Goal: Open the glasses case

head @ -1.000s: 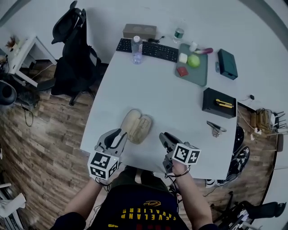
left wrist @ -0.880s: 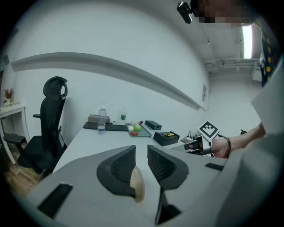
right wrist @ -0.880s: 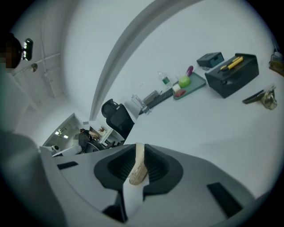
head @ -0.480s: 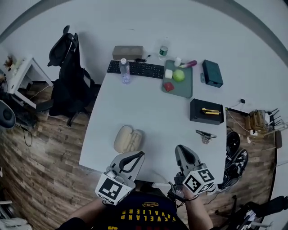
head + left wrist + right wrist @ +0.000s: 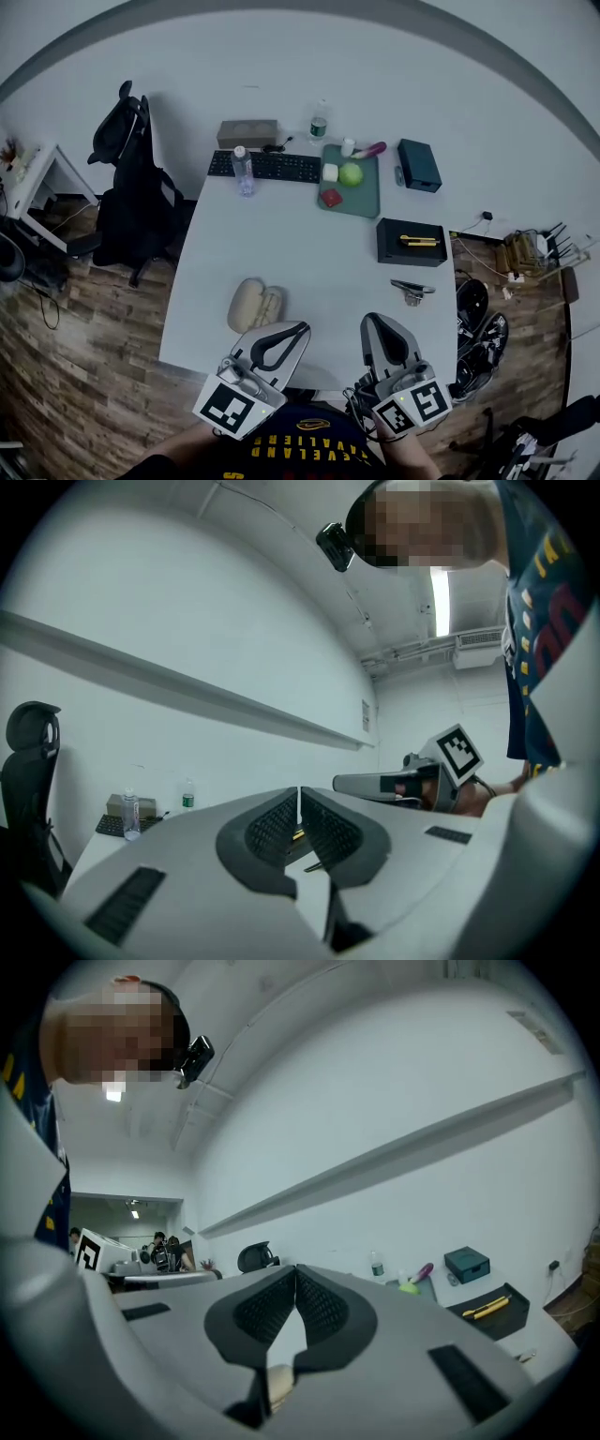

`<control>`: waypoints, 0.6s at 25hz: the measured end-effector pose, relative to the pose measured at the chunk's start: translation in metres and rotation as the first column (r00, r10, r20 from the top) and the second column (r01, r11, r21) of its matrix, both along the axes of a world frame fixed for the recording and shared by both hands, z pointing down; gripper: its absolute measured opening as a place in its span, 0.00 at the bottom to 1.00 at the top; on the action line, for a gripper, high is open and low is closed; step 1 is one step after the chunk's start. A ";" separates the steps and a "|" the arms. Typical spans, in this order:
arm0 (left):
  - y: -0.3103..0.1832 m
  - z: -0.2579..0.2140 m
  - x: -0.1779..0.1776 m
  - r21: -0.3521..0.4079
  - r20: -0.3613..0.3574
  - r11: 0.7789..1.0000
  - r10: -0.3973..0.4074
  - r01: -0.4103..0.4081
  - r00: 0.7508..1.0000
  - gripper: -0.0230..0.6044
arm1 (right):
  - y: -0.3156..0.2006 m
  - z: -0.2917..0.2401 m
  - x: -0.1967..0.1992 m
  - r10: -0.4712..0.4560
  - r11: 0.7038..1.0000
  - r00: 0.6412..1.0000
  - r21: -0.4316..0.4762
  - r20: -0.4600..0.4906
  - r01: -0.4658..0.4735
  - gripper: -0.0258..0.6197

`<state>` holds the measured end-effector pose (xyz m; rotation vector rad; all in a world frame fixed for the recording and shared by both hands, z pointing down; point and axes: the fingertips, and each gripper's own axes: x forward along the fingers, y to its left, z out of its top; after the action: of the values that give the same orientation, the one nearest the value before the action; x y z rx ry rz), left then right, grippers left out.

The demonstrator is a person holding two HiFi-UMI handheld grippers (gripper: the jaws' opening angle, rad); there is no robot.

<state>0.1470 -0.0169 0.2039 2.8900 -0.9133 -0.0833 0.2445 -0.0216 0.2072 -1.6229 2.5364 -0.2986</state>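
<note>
One wide white table (image 5: pixel 281 234) mid-frame. At its lower edge, left grey gripper (image 5: pixel 298 330) and right grey gripper (image 5: pixel 372 323), both closed, holding nothing. Lower left, beige oval glasses case (image 5: pixel 255 305), already spread open; seemingly nothing left.

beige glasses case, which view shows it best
Head view: the open beige glasses case lies whole on the white table. The right gripper view shows only a sliver low in frame; the left gripper view, none.
</note>
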 end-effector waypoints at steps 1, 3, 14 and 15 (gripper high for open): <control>0.001 0.001 0.001 -0.013 -0.006 1.000 0.005 -0.005 1.000 0.07 | 0.002 -0.004 -0.005 -0.009 1.000 1.000 0.015 0.001 0.009 0.07; 0.000 0.003 0.001 -0.038 -0.021 0.999 0.014 -0.015 1.000 0.07 | 0.006 -0.007 -0.014 -0.030 0.999 1.000 0.033 0.006 0.030 0.07; 0.006 0.007 0.002 -0.062 -0.027 0.998 0.014 -0.016 1.000 0.07 | 0.012 0.000 -0.042 -0.069 0.997 0.996 0.037 -0.063 0.071 0.07; 0.008 0.008 0.003 -0.062 -0.024 0.998 0.016 -0.018 1.000 0.07 | 0.013 0.001 -0.042 -0.066 0.997 0.995 0.037 -0.075 0.068 0.07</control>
<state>0.1496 -0.0094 0.2120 2.8328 -0.8712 -0.0853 0.2020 -0.0088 0.2081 -1.5656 2.6375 -0.1975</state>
